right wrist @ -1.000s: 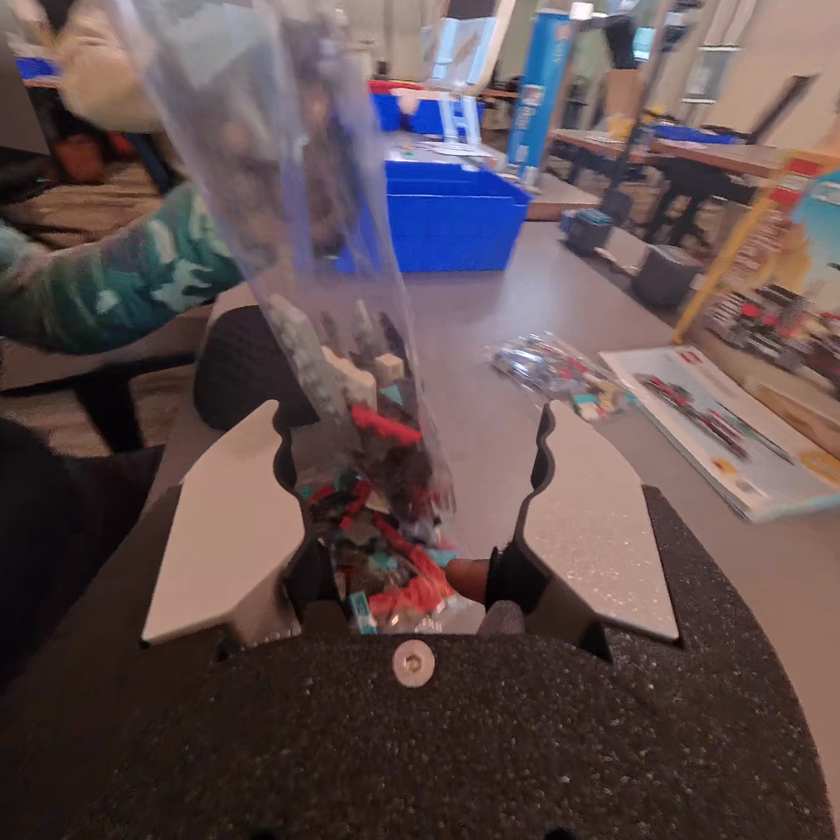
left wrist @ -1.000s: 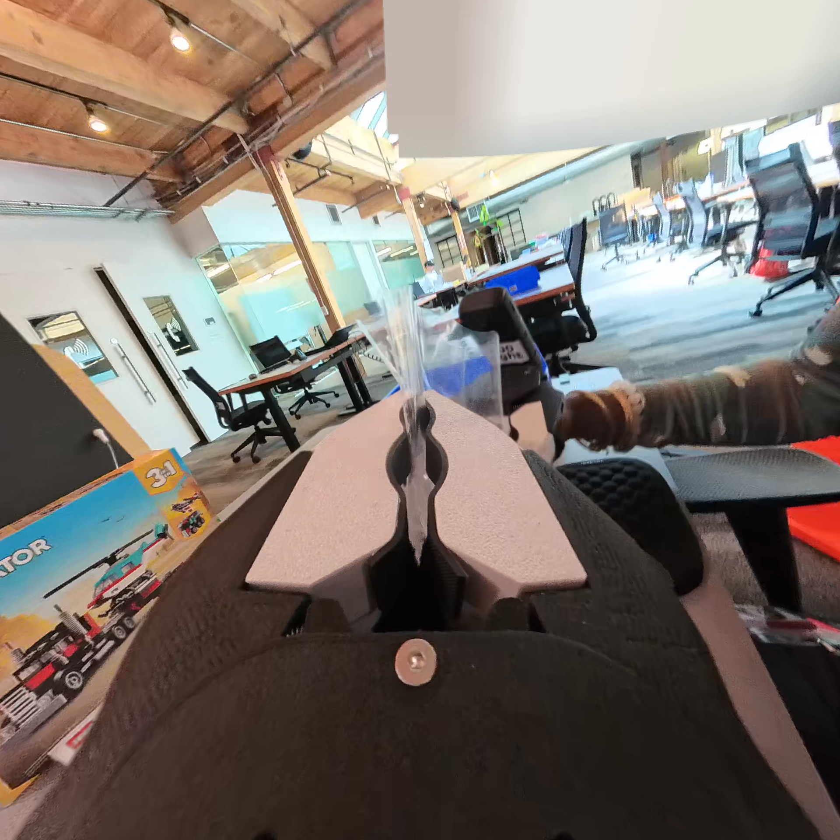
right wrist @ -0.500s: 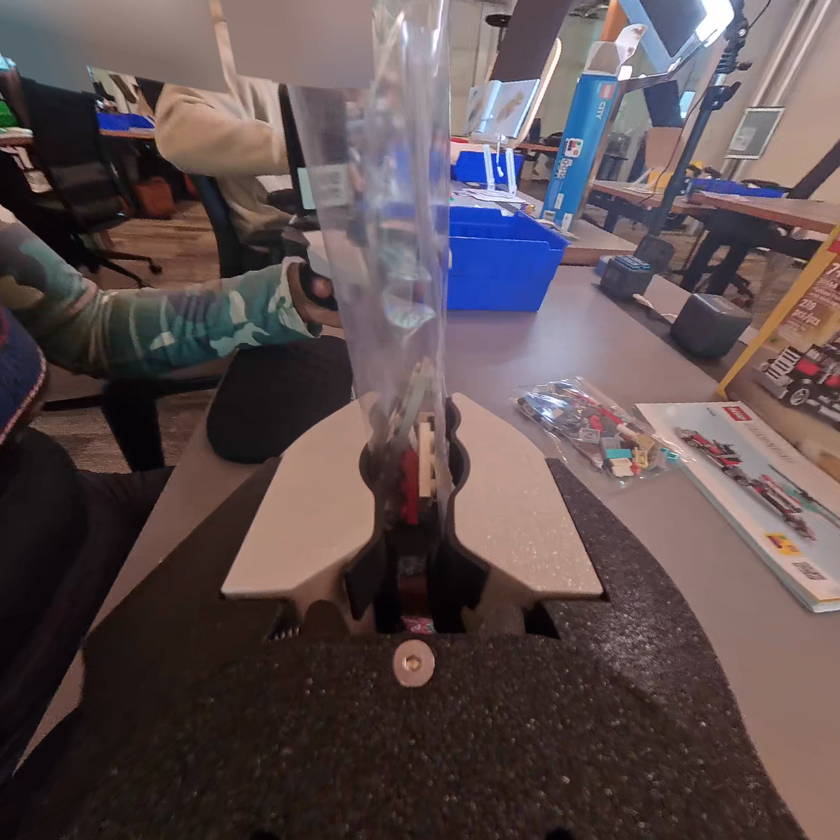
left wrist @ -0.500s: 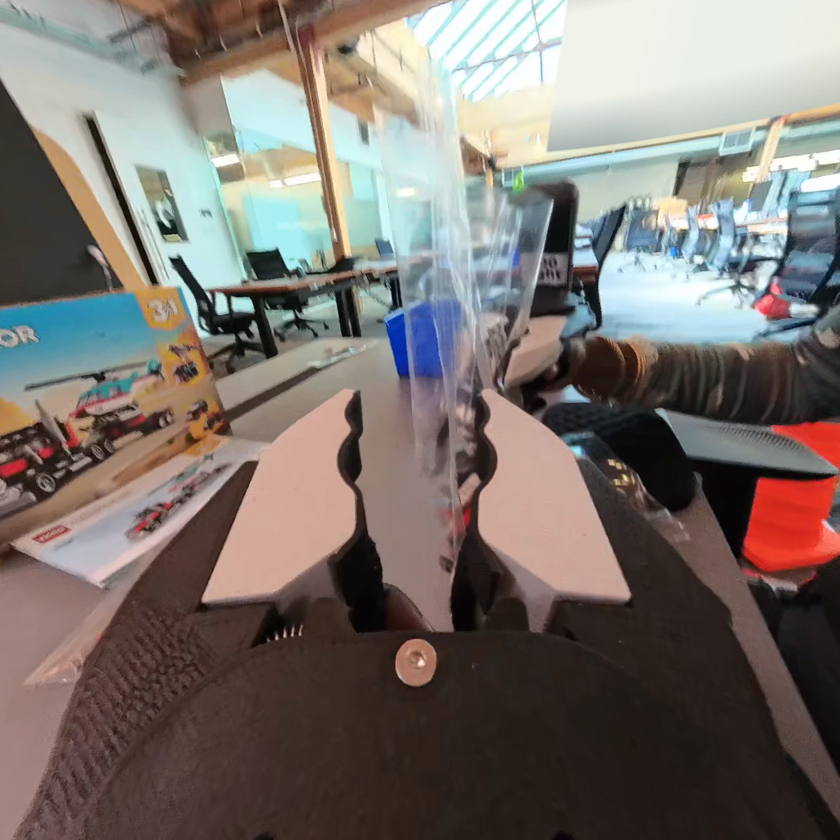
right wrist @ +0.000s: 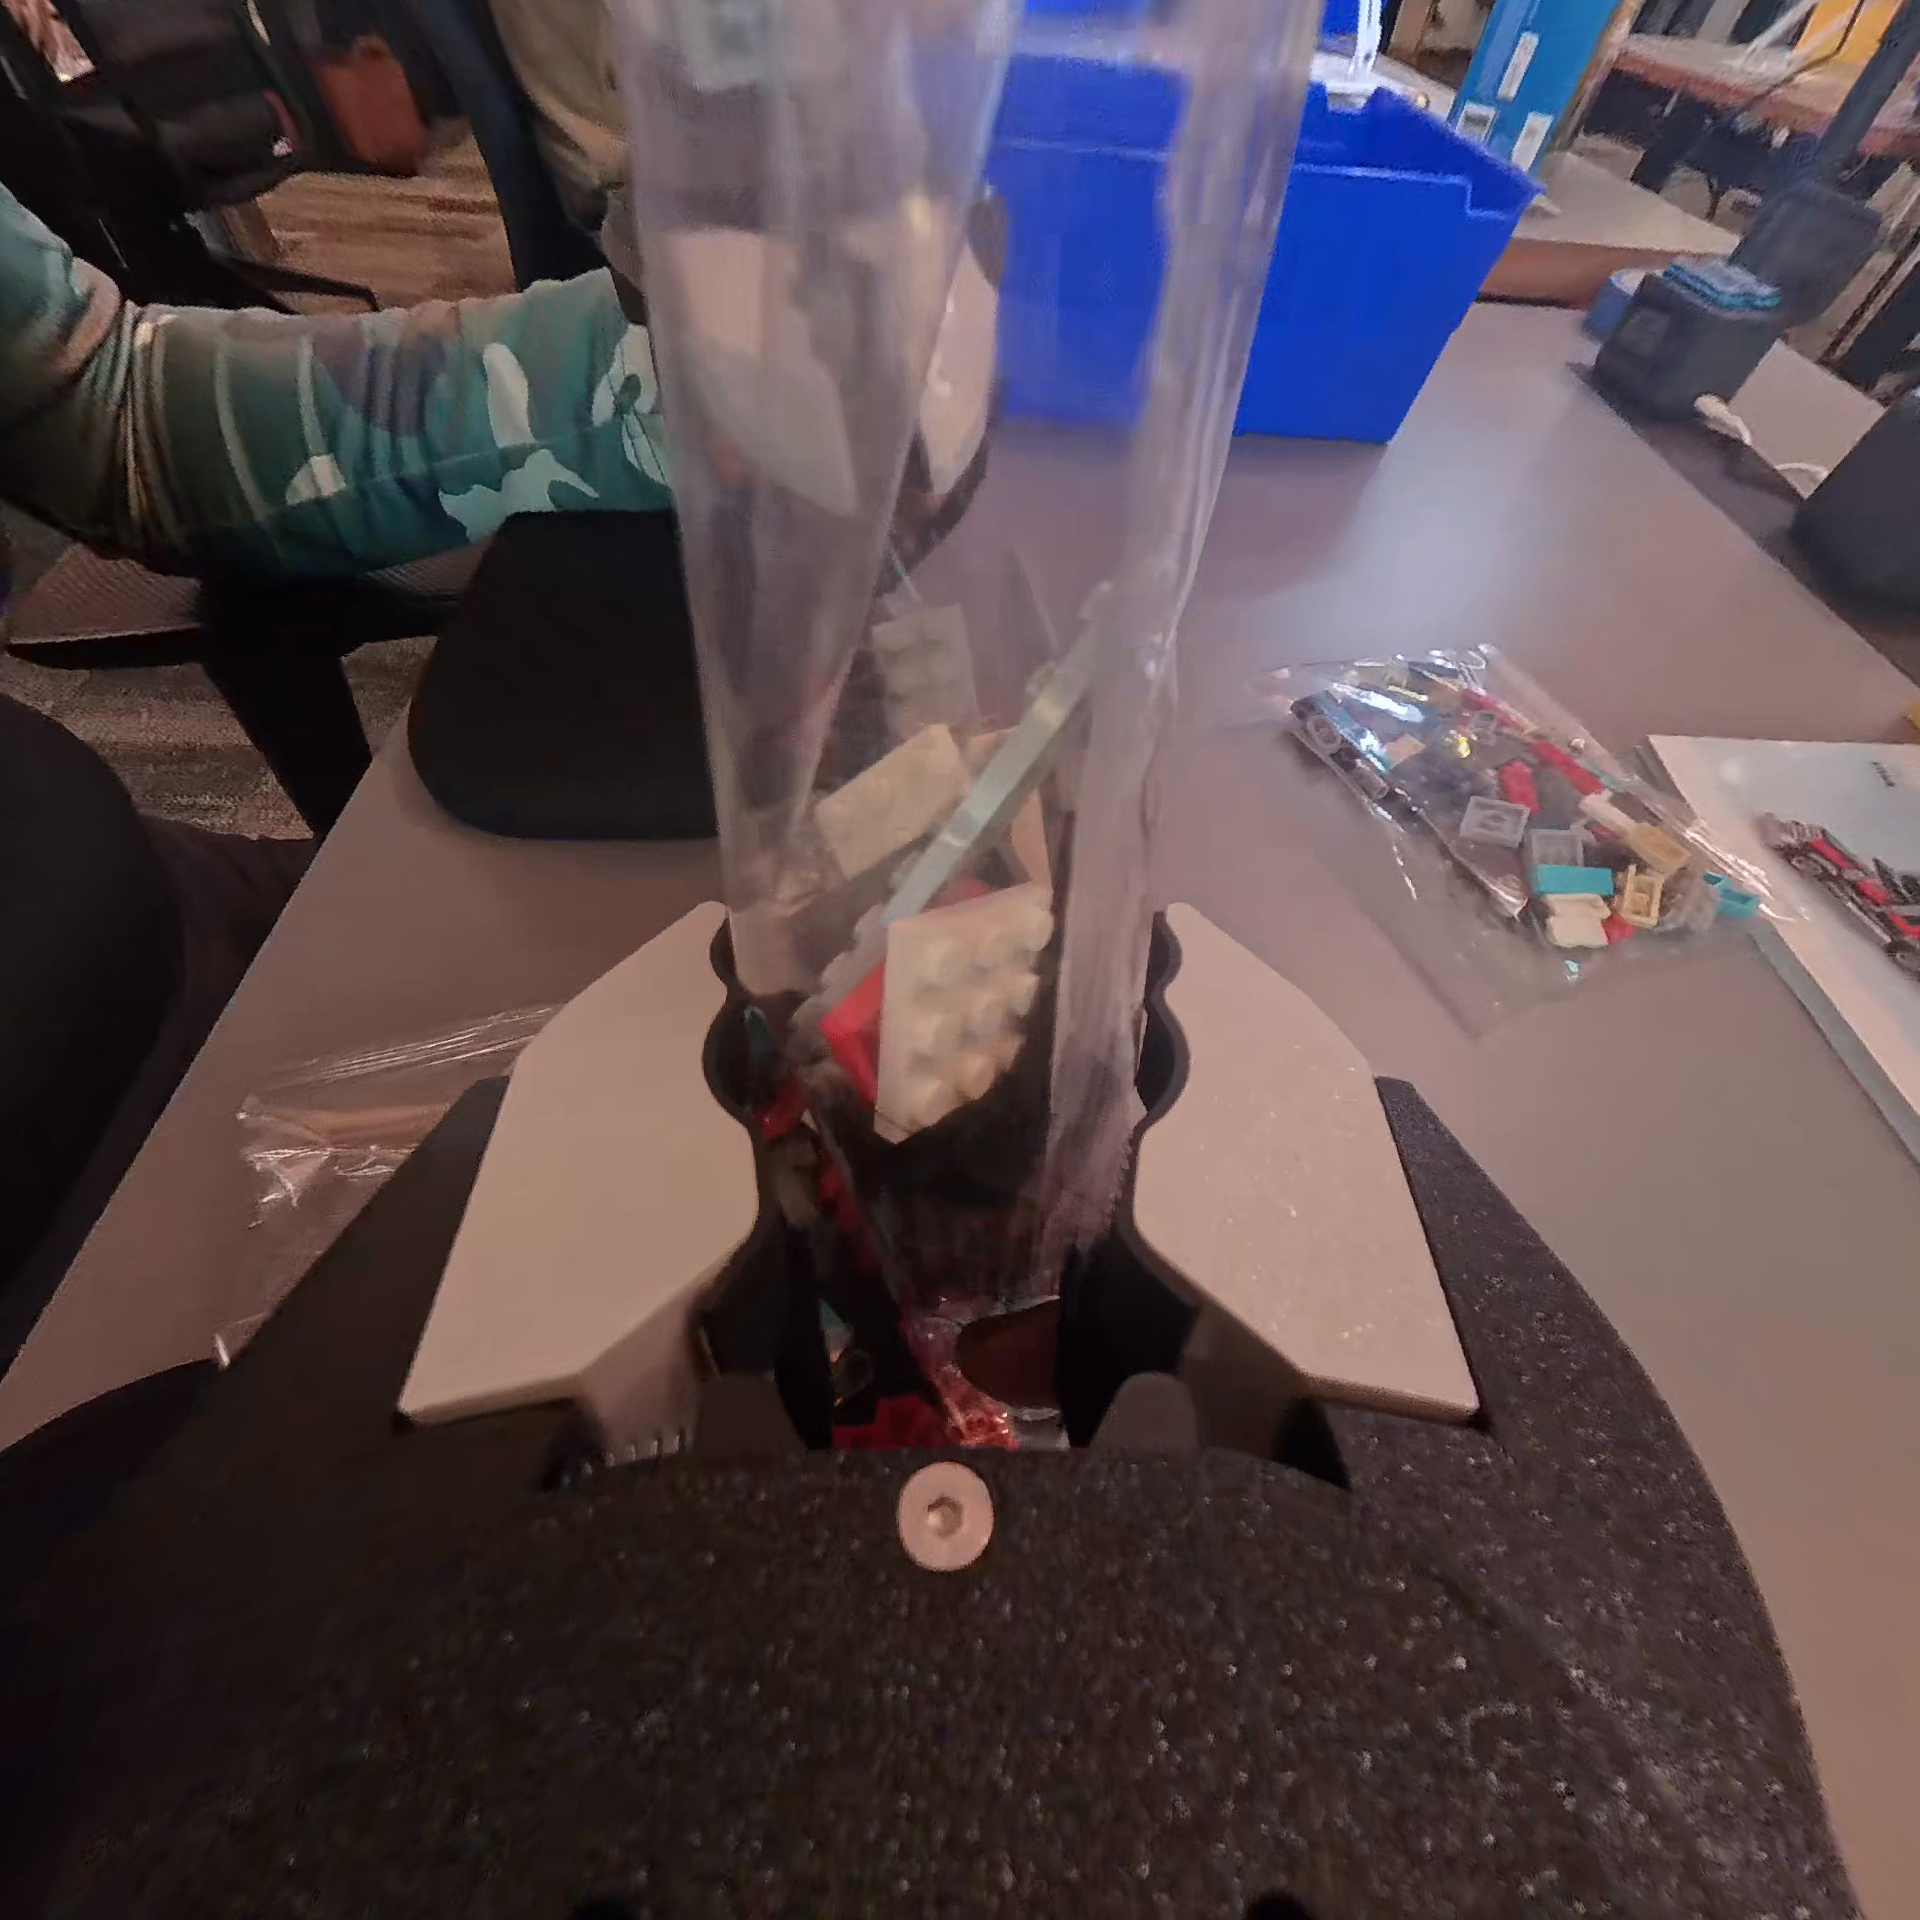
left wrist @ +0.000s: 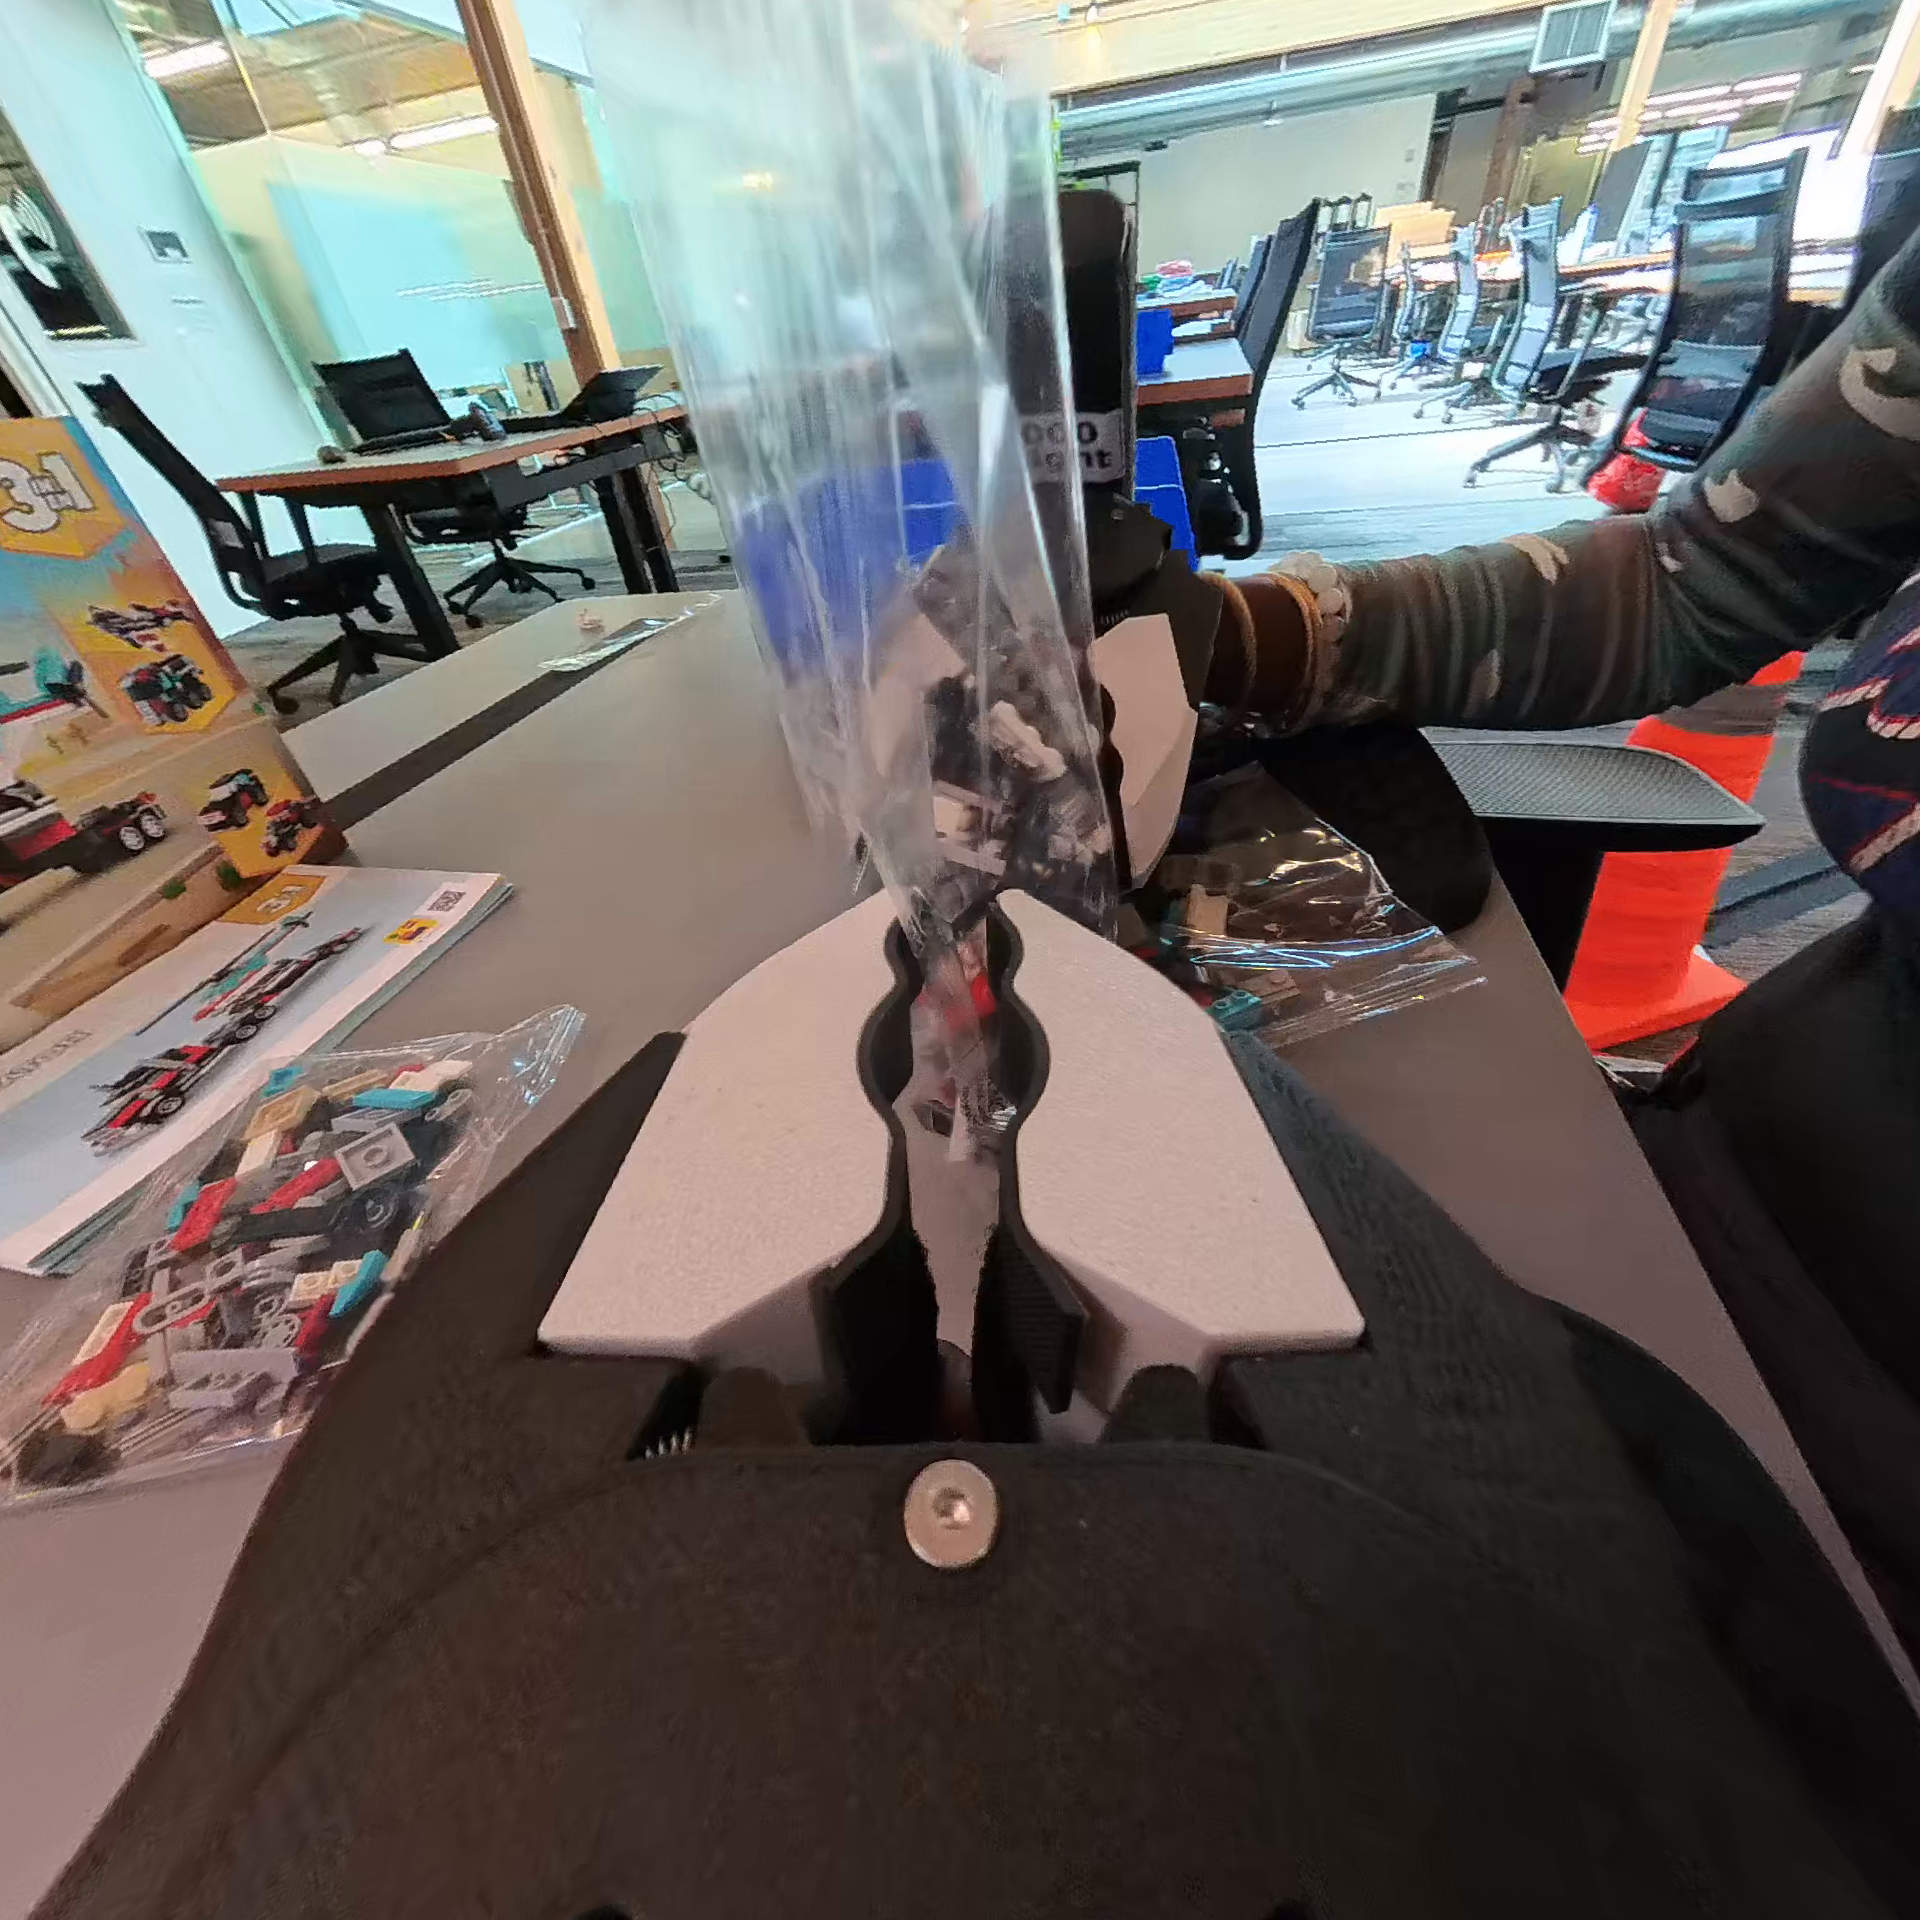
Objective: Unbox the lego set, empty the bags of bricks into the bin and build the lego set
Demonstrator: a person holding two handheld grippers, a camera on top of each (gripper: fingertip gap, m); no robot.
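My left gripper [left wrist: 951, 925] is shut on the lower end of a clear bag of bricks [left wrist: 935, 582], which stands upright from its jaws. The same bag [right wrist: 935, 935] sits between the fingers of my right gripper [right wrist: 940, 935], whose jaws stand apart around its bulk. The right gripper also shows in the left wrist view [left wrist: 1132, 727], just behind the bag. A blue bin [right wrist: 1351, 260] stands farther back on the grey table [right wrist: 1351, 1143]. A second bag of bricks [left wrist: 239, 1226] lies by the left gripper and shows in the right wrist view [right wrist: 1507, 821].
The lego box [left wrist: 104, 727] and the instruction booklet [left wrist: 239, 997] lie at the table's left. A third bag [left wrist: 1299, 935] lies near the right edge. Crumpled clear plastic [right wrist: 343, 1101] lies near the table edge. Black devices [right wrist: 1683, 332] sit beyond. A chair armrest [left wrist: 1590, 790] and an orange cone [left wrist: 1662, 883] stand off the table. The grippers' ends are close to 8 cm from one another.
My left gripper has tilted down toward the table and closed on the bag's lower end. My right gripper, shut on the bag half a second ago, has opened around it.
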